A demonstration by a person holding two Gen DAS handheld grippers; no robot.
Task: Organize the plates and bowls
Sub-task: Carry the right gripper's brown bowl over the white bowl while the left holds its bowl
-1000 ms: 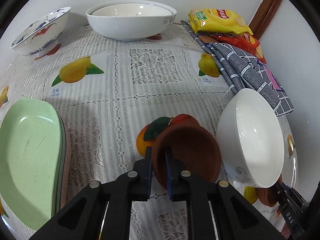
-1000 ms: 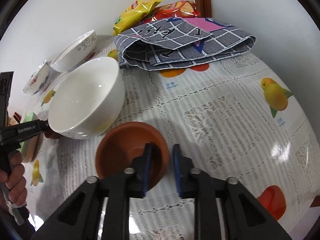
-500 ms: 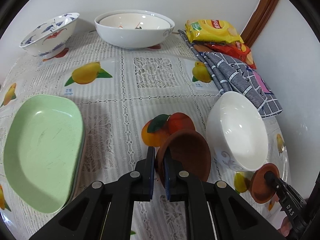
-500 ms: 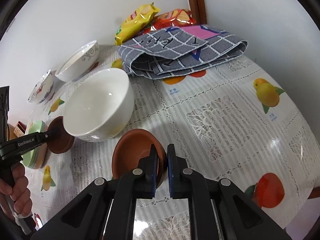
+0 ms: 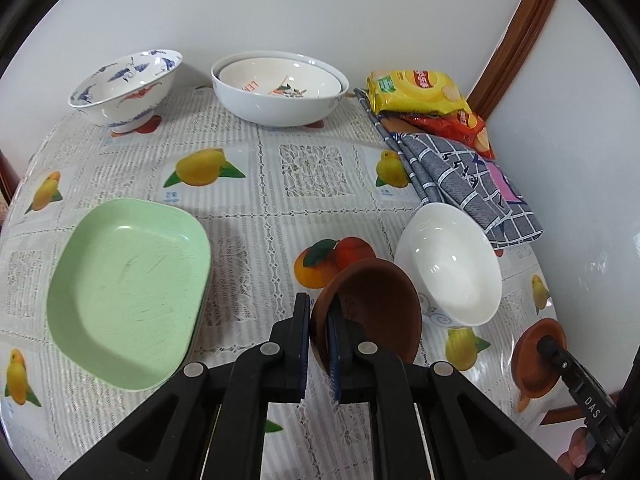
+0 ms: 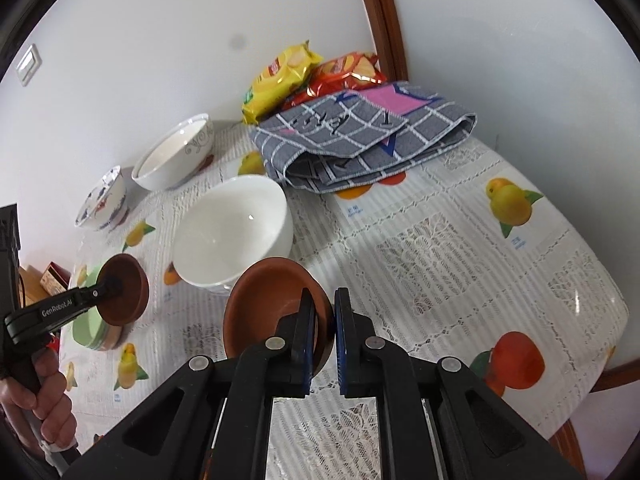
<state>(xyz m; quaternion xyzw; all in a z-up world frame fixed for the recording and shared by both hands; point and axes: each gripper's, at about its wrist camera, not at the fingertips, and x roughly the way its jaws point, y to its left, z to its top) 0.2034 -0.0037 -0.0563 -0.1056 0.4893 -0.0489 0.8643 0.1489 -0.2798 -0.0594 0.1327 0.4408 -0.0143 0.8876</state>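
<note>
My left gripper (image 5: 319, 320) is shut on the rim of a small brown bowl (image 5: 372, 308), held tilted above the table. My right gripper (image 6: 324, 316) is shut on the rim of a second small brown bowl (image 6: 272, 300), also lifted; that bowl (image 5: 536, 360) shows at the right edge of the left wrist view. A plain white bowl (image 5: 450, 268) (image 6: 232, 232) stands on the tablecloth between the two. A stack of green plates (image 5: 128, 288) lies at the left. At the back stand a blue-patterned bowl (image 5: 124, 88) and a large white bowl (image 5: 280, 88) with another nested in it.
A folded grey checked cloth (image 6: 360, 136) lies at the back right, with yellow (image 5: 412, 90) and red (image 5: 460, 124) snack bags behind it by the wall. A person's hand (image 6: 36, 396) grips the left tool's handle. The table's edge (image 6: 612, 368) curves at the right.
Both grippers have risen with their brown bowls, lifting them off the tablecloth. The right jaws closed onto the bowl's rim. The white bowl stayed on the table.
</note>
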